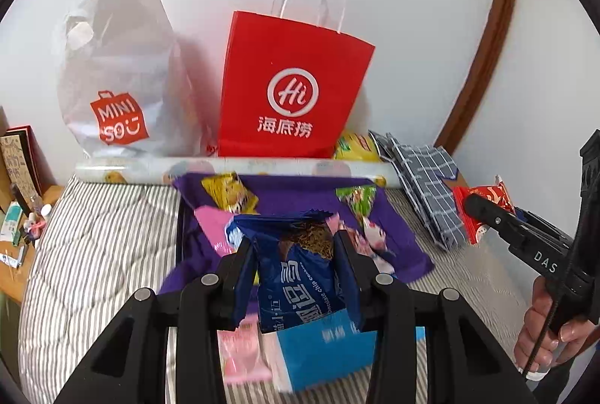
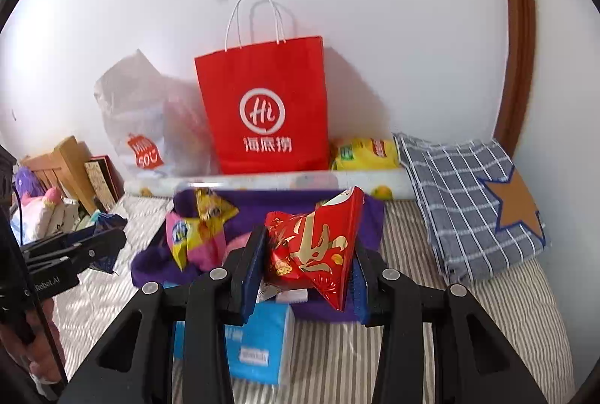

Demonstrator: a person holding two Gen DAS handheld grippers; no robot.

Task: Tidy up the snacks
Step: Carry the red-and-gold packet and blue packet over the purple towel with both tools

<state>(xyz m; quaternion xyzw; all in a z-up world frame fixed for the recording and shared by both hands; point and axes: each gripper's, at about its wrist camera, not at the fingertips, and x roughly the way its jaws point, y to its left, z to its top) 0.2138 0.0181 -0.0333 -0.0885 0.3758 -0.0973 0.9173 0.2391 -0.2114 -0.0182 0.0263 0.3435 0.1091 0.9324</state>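
Left wrist view: left gripper (image 1: 296, 254) at lower centre, jaws narrowed and clamped on a dark blue cookie packet (image 1: 300, 276), pads pressing both its sides, packet raised above the purple tray (image 1: 397, 228). In that tray, at mid-frame: a yellow snack bag (image 1: 230, 192) at its upper left, a green-and-white packet (image 1: 358, 199) at its upper right, a pink packet (image 1: 215, 222) beside the blue one. Below the jaws, a light blue tissue pack (image 1: 322, 351) on the striped bedding (image 1: 101, 235). At the right edge, right gripper (image 1: 474, 213) held by a hand (image 1: 540, 329), closed on a red snack packet (image 1: 483, 207). Right wrist view: right gripper at lower centre, jaws narrow, gripping the same red packet with gold lettering, lifted over the tray's front part, one corner pointing up. Left gripper at the left edge of this view, blue packet barely visible at its tip. Behind the tray, a printed roll (image 1: 240, 166) lying across the frame; behind that, against the wall, a red paper bag (image 1: 292, 85) standing upright at centre, contents hidden; a white plastic bag (image 1: 120, 74) to its left, contents unclear; a yellow pack (image 2: 363, 153) to its right. Folded checked cloth (image 2: 468, 194) at right, on the bedding.
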